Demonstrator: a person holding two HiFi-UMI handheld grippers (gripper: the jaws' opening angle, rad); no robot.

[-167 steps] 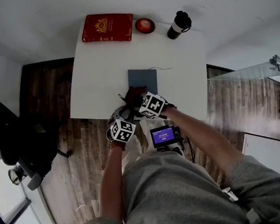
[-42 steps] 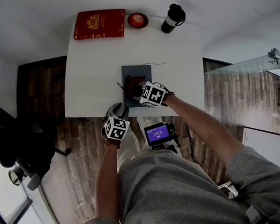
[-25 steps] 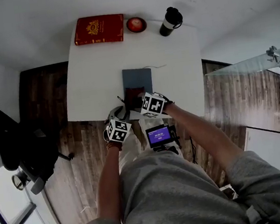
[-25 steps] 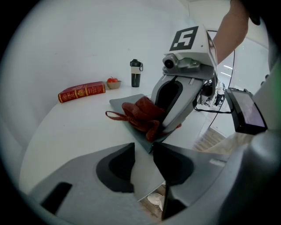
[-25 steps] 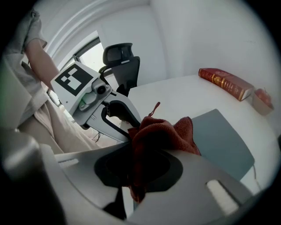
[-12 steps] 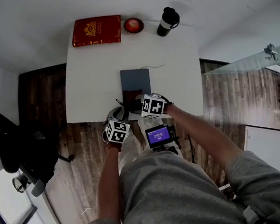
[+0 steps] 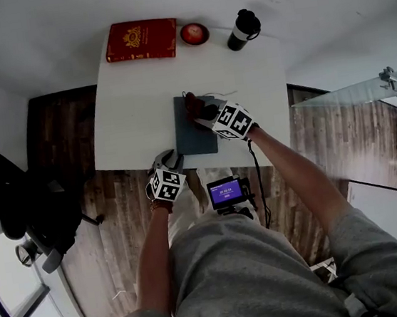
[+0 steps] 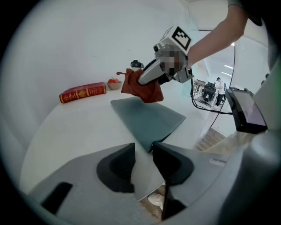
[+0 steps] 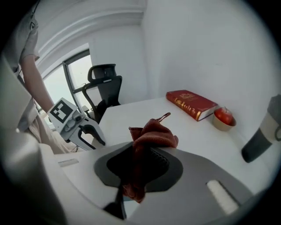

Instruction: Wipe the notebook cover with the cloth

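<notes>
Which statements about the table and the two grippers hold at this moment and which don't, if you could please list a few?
1. The right gripper grips the dark red cloth at the far end of the grey-blue notebook. True.
2. A red apple sits in a small bowl between the red hardcover book and the black travel mug. True.
3. The left gripper is clamped on the notebook. False: the left gripper is open, its tips by the notebook's near corner.
4. The red hardcover book lies on the notebook. False: it lies apart, at the far edge of the white table.
</notes>
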